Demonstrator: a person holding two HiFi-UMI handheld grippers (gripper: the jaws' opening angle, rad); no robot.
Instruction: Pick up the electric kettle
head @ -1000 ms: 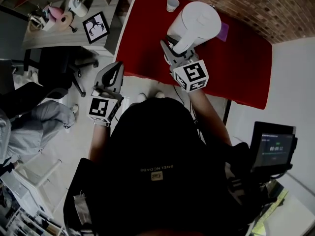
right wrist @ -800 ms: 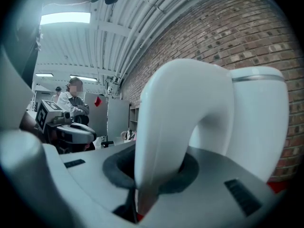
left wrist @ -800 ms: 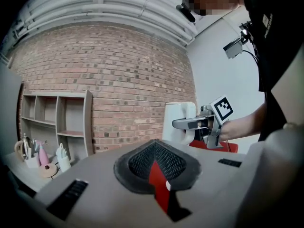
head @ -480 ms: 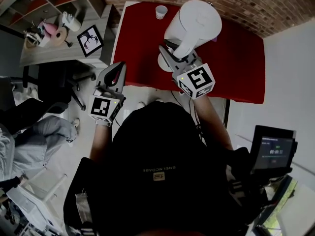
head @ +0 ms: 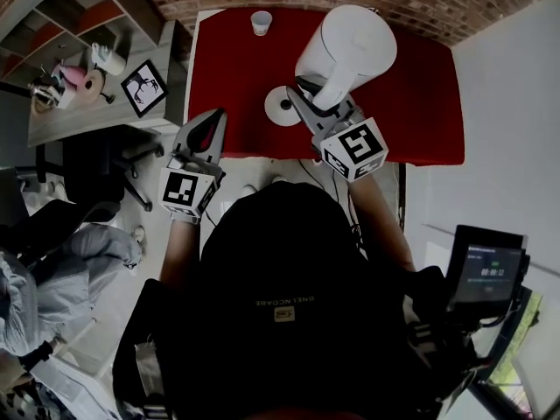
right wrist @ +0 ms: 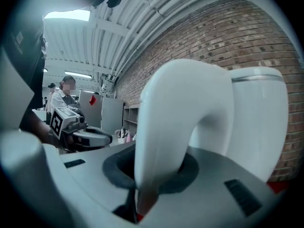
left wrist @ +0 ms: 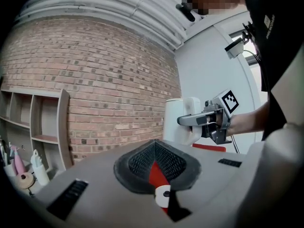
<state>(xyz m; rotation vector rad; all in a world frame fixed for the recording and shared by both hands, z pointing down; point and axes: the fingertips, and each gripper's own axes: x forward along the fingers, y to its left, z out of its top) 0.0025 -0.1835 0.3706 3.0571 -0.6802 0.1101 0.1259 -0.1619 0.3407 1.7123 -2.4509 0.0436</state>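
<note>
The white electric kettle (head: pixel 350 46) hangs in the air over the red table (head: pixel 227 68), clear of its round white base (head: pixel 284 106). My right gripper (head: pixel 311 94) is shut on the kettle's handle (right wrist: pixel 180 127), which fills the gap between its pads in the right gripper view, with the body (right wrist: pixel 256 122) just beyond. My left gripper (head: pixel 208 125) hovers off the table's near left edge, shut and empty. The left gripper view shows my left gripper (left wrist: pixel 156 148) with its tips together, and the kettle (left wrist: pixel 178 120) held by the right gripper (left wrist: pixel 197 120) further off.
A paper cup (head: pixel 260 22) stands at the table's far left corner. Left of the table is a shelf unit with a framed picture (head: pixel 144 86) and small items. A screen on a stand (head: pixel 486 274) is at my right. A seated person (head: pixel 52 261) is at the left.
The kettle has risen off its base, which now shows bare on the table. Both grippers have moved forward and up a little.
</note>
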